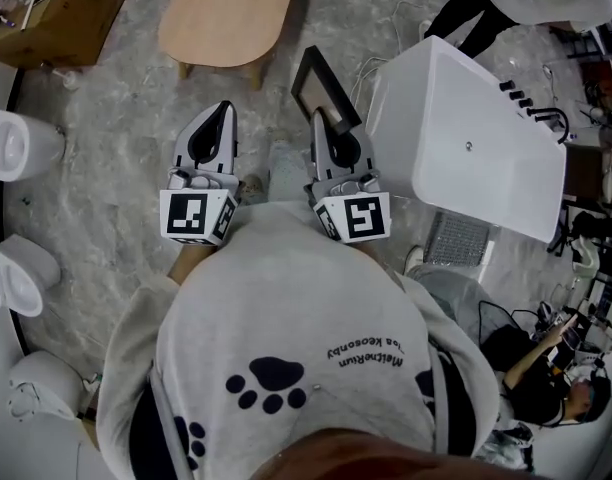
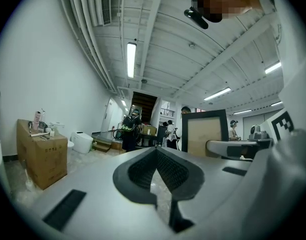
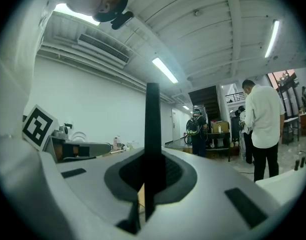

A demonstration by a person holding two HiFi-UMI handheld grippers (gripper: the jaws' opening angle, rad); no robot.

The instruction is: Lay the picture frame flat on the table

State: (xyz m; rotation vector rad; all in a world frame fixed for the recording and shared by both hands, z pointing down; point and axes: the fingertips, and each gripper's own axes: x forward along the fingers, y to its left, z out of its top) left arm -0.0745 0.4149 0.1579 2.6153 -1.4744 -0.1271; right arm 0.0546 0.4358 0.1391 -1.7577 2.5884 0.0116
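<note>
Frame (image 1: 323, 90): thin black rectangle, tan-backed

Head view: steeply down from above. Gripper views: level, close along own jaws. Shared: picture frame (image 1: 324, 90).

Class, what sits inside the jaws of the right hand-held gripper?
The picture frame, edge-on and upright, clamped by the right hand-held gripper. The frame's lower end is covered by the jaws.
</note>
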